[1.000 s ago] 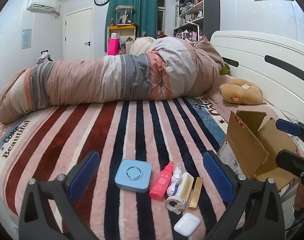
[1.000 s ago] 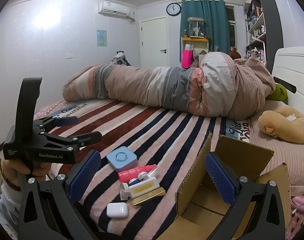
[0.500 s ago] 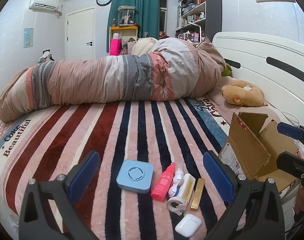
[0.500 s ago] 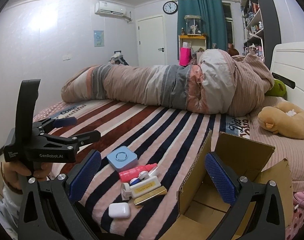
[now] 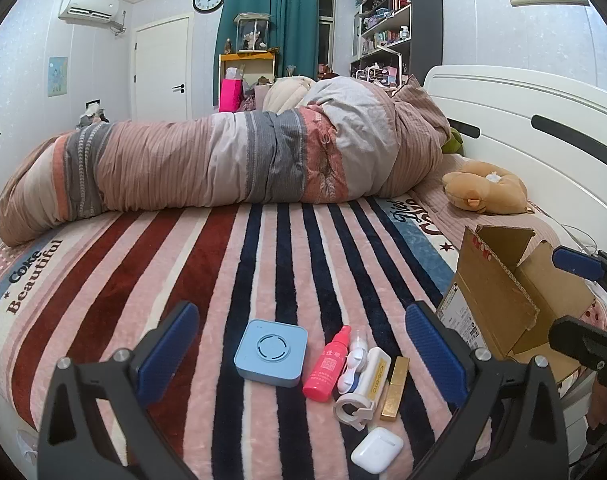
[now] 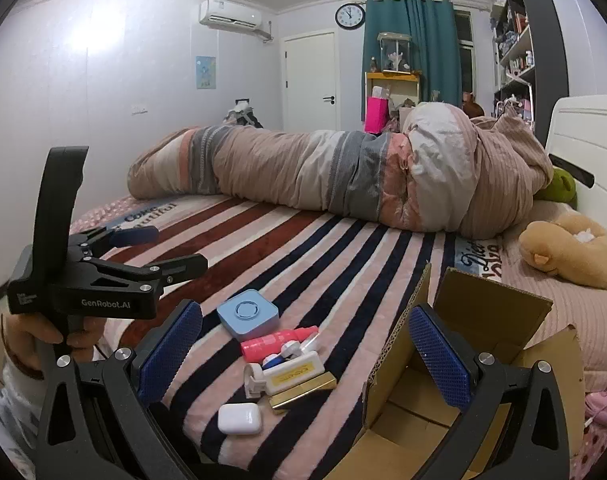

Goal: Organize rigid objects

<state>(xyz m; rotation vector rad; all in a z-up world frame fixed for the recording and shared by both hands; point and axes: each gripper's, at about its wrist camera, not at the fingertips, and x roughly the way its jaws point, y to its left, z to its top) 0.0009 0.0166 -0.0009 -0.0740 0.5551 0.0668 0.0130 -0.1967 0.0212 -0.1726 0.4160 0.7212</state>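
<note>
**Small items clustered beside the open box**

The open brown cardboard box [image 6: 455, 384] stands on the striped bed [image 5: 183, 272], flaps up, likely to receive things. Just beside it lie the light-blue square plastic case [image 5: 270, 353], the pink spray bottle [image 5: 328, 364] and the white earbud case [image 5: 377, 450] (bunched within easy reach). Left gripper [image 5: 299, 350] and right gripper [image 6: 303, 350] hold their fingers wide, empty; both have edged slightly back since earlier.

Small items [image 6: 281, 364] beside cardboard box [image 6: 487, 360]
</note>
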